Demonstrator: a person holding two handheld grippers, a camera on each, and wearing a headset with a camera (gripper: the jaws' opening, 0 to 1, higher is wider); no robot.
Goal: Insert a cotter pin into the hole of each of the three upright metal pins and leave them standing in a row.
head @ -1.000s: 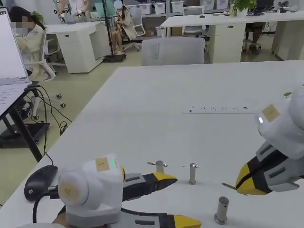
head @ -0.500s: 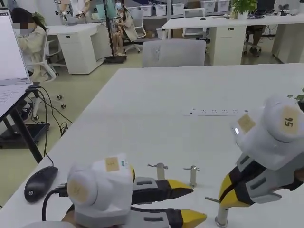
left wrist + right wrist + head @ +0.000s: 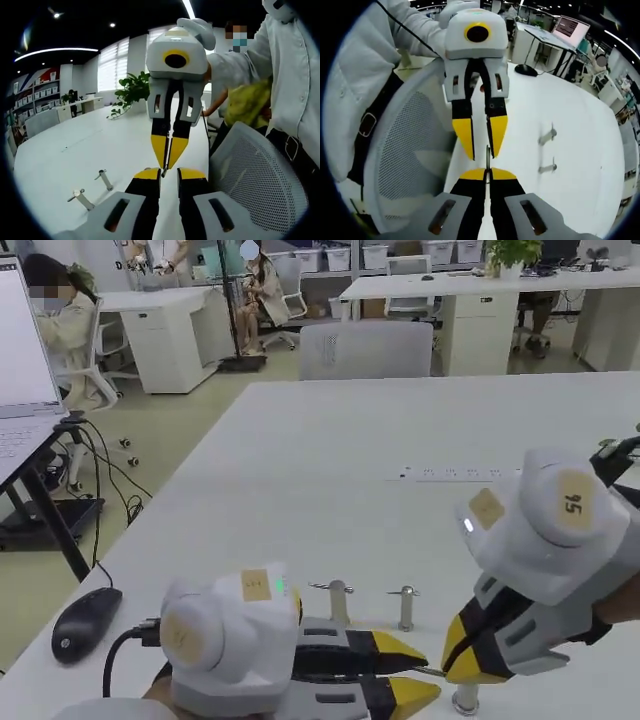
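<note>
- Sitting by the table's left edge, a black mouse lies well apart from the work.
- Left gripper: jaws apart, holding nothing, tips facing the right gripper's.
- Two pinned uprights, one beside the other, stand just beyond those jaws.
- Right gripper: jaws pinched on a thin cotter pin, covering most of the third upright near the front edge.
- Bare tabletop runs back to a power strip.

Three metal pins and two, perhaps three, cotter pins.
</note>
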